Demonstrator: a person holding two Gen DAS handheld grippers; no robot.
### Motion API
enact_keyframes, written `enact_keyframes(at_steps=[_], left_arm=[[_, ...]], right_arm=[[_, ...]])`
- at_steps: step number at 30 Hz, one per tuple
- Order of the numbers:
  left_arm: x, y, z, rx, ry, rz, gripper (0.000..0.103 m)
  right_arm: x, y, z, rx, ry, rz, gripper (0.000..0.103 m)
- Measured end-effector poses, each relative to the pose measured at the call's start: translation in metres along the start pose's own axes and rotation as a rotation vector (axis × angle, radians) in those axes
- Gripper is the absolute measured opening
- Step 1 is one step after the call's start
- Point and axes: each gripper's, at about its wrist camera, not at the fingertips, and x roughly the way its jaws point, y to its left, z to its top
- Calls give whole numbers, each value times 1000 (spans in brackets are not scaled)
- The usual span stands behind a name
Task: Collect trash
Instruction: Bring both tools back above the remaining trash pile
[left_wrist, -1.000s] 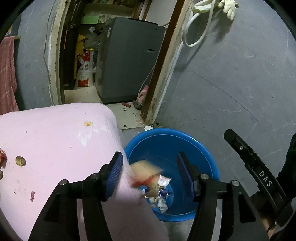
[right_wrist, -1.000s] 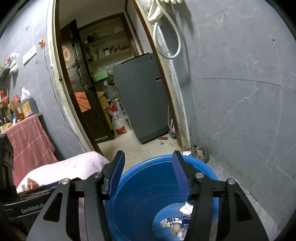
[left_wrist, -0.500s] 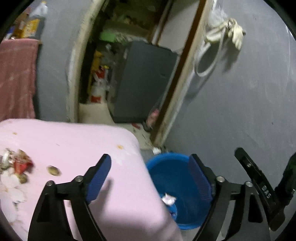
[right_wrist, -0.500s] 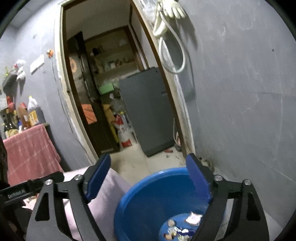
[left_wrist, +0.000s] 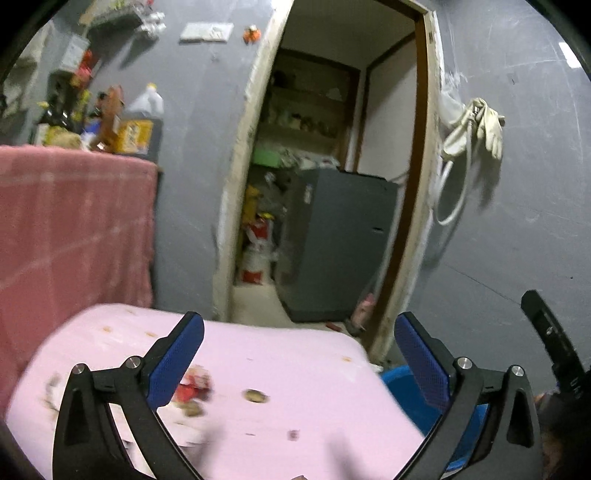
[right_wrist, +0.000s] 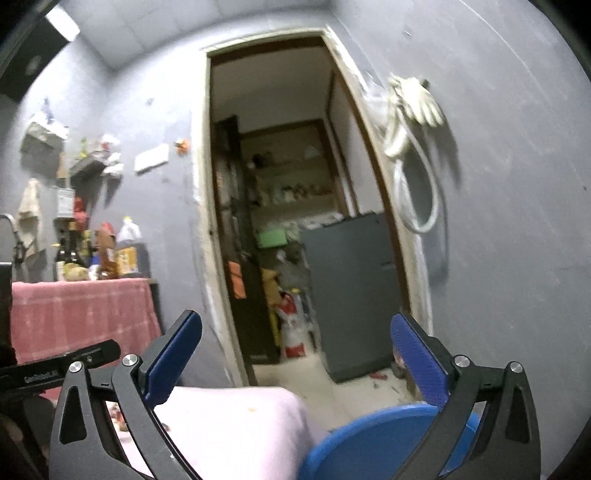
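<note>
My left gripper (left_wrist: 298, 325) hangs over the pink-covered table (left_wrist: 295, 354), its jaws opening wide with nothing between them. Scraps lie on the cloth below it: a red wrapper (left_wrist: 192, 386) and a brown bit (left_wrist: 255, 396). The blue tub (left_wrist: 397, 384) shows only as a sliver behind the right finger. My right gripper (right_wrist: 295, 325) points level at the doorway, jaws also opening and empty, above the blue tub (right_wrist: 369, 435) and the table's corner (right_wrist: 229, 413). Small scraps (right_wrist: 118, 411) peek out at the table's left.
An open doorway (left_wrist: 325, 184) leads to a room with a grey appliance (left_wrist: 332, 240) and bags. A pink-red cloth (left_wrist: 74, 229) covers a counter with bottles (left_wrist: 140, 125) on the left. A white hose and glove (left_wrist: 476, 125) hang on the grey wall.
Both grippers rose and tilted up from the tub, jaws spreading wider. The wrapper seen falling from the left jaws is gone into the tub. The left gripper swung left over the table.
</note>
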Motion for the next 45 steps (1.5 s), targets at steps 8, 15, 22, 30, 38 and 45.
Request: enact_keyframes(at_steps=[8,15,22,30,38,45], left_arm=[[-34,40,3,27,-87,92,101],[-49,75,0,23,-110,153,101],[-51,110,-12,9,-76,216,101],[-19,134,-26,21,110,232,101],[14,145,-43,62,286,199,101],[39,143,-48,83,403,146,100]], right_arm=[[2,55,2,-66,-52,99,103],[9,94,-5,-104,-41,183,103],[26,116,-18,-111,28,230,103],[65,126,-39,-121,216,207,103],[93,130,-52,-133,382,197,103],[124,131,-69,-151,592,201,81]])
